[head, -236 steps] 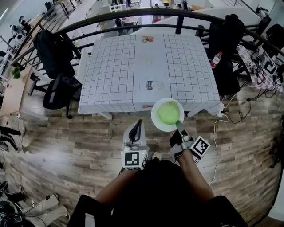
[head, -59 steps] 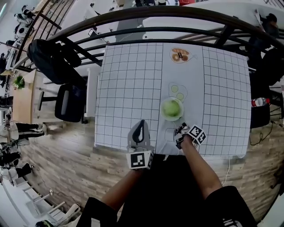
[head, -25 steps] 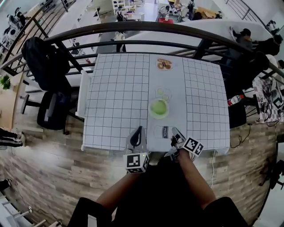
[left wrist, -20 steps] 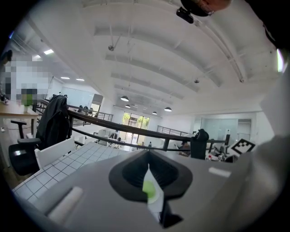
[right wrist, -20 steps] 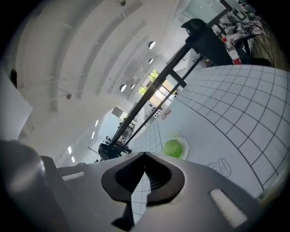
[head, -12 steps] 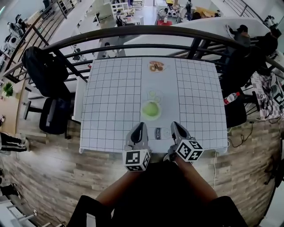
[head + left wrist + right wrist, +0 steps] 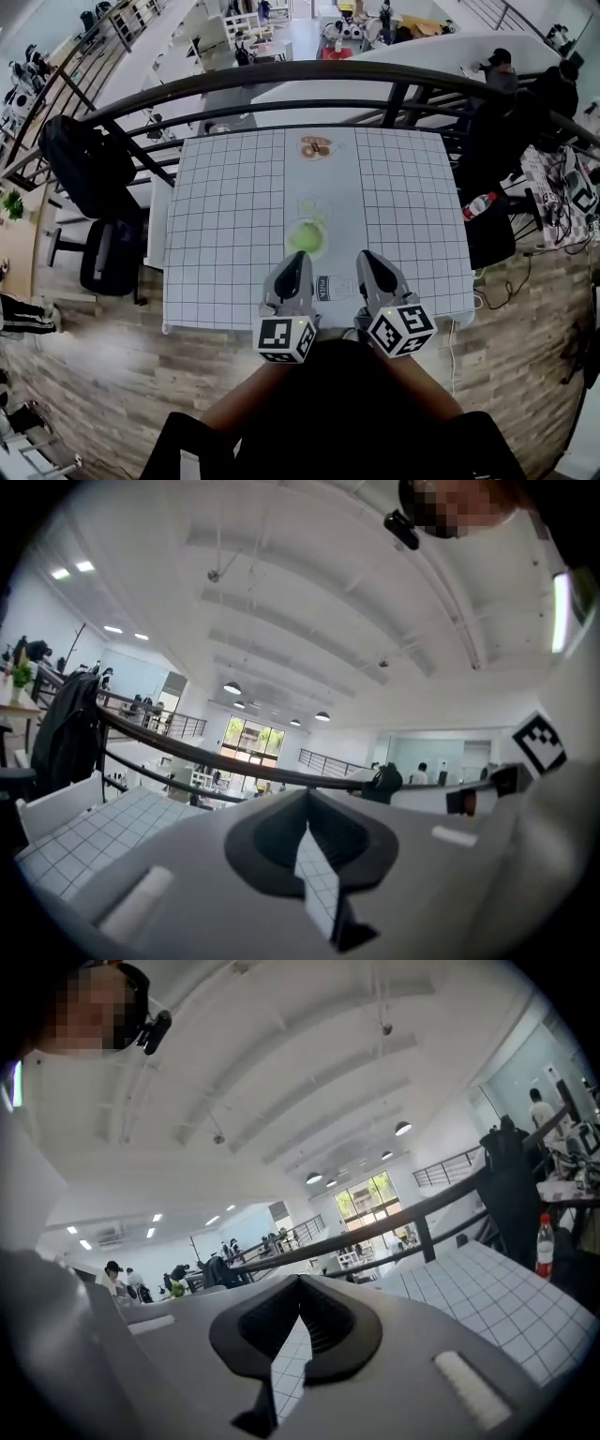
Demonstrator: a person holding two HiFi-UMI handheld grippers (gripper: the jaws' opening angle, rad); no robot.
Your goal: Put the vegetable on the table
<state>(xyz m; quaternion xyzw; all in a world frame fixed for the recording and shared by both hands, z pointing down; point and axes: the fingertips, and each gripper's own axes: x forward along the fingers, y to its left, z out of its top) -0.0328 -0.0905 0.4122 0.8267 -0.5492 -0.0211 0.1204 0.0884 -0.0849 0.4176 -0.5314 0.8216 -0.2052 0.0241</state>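
A round green vegetable (image 7: 305, 235) lies on a white plate (image 7: 320, 246). The plate rests on the grid-patterned tablecloth (image 7: 225, 225), on its plain middle strip, nearer the front edge than the back. My left gripper (image 7: 296, 260) and right gripper (image 7: 362, 257) hang side by side above the table's front edge, short of the plate and apart from it. Both are shut with nothing in them. In the left gripper view the left gripper (image 7: 307, 799) points up over the table, its jaws meeting in a thin slit. The right gripper (image 7: 300, 1284) looks the same in the right gripper view.
A black curved railing (image 7: 309, 75) runs behind the table. A chair with a dark jacket (image 7: 84, 169) stands at the left. A bottle (image 7: 478, 204) and dark chairs are at the right. Printed pictures (image 7: 316, 147) mark the cloth's middle strip. Wooden floor lies below me.
The plate with the vegetable, earlier carried by my right gripper over the floor, now sits on the table. In the last second the right gripper let go and drew back level with the left.
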